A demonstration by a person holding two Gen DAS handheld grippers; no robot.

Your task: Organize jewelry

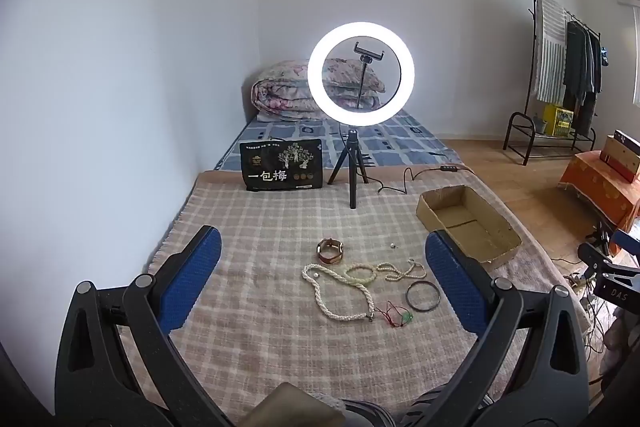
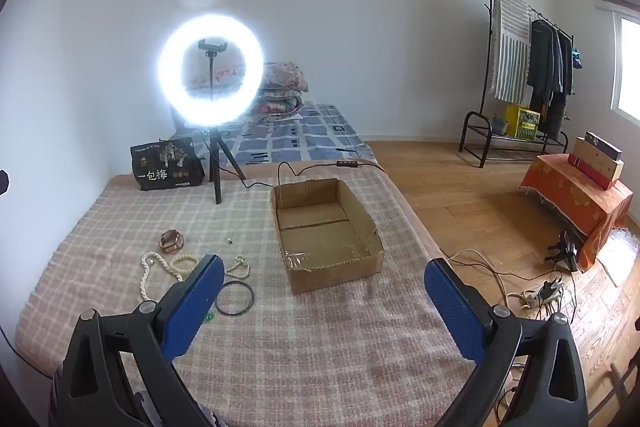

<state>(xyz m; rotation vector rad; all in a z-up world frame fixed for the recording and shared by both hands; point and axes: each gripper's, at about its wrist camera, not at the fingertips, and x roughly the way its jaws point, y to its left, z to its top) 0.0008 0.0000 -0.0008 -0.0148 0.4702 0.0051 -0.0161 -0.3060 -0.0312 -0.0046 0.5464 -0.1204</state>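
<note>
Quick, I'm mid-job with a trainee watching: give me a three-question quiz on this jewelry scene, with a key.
1. True or false: the brown cardboard box already holds jewelry.
2. Which item lies nearest the box: A) thin dark ring bangle, B) brown leather watch, C) twisted white pearl necklace?
3. Fill in: both the left tongs and the right tongs are ____.

Key: 1 false; 2 A; 3 open, holding nothing.
</note>
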